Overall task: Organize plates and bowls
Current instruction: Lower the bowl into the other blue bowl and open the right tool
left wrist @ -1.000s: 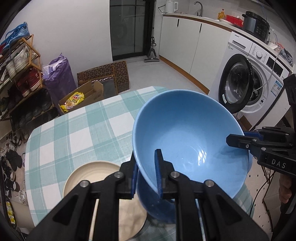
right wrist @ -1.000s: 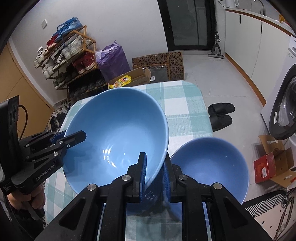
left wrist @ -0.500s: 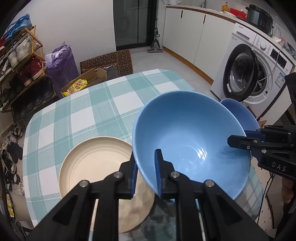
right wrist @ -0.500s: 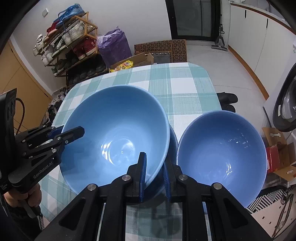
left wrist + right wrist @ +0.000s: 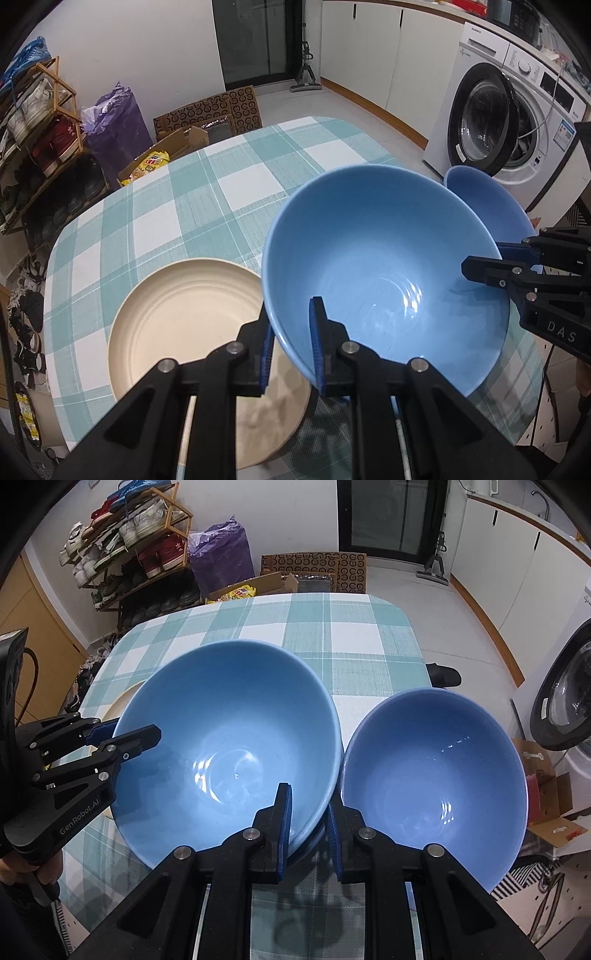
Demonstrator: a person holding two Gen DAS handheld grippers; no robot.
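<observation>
Lowered now, big blue bowl [image 5: 384, 266] carried down toward the desk [image 5: 207, 199] since a second ago, with far more of the checked cloth and the cream plate [image 5: 184, 332] showing underneath than before. Gripped from both sides: left gripper [image 5: 291, 345] clenched on the near rim in the left wrist view, one blue pad inside the bowl and one outside; right gripper [image 5: 308, 829] clamped on the opposite rim in the same way, seen in the right wrist view. Both sets of jaws tight on the rim, thin wall of the bowl pinched between the pads.

Held tilted, bowl mouth leaning toward each camera, base hidden behind its own wall, so cannot tell whether it touches the desk yet. Sits between the cream plate on its left and a smaller blue bowl [image 5: 432, 779] on its right. Smaller bowl standing upright at the right edge of the desk, rim just beside the big bowl's rim, contact between the two not clear. Cream plate lying flat on the cloth, partly covered by the big bowl's edge in the left wrist view, only a sliver of it peeking out in the right wrist view.

Beyond the desk: washing machine [image 5: 509, 122] with its door open, shoe rack [image 5: 122, 546] against the wall, purple bag [image 5: 221, 554] beside it, cardboard box [image 5: 166, 155] on the floor. Part of a hand [image 5: 40, 871] visible around the left gripper's handle.
</observation>
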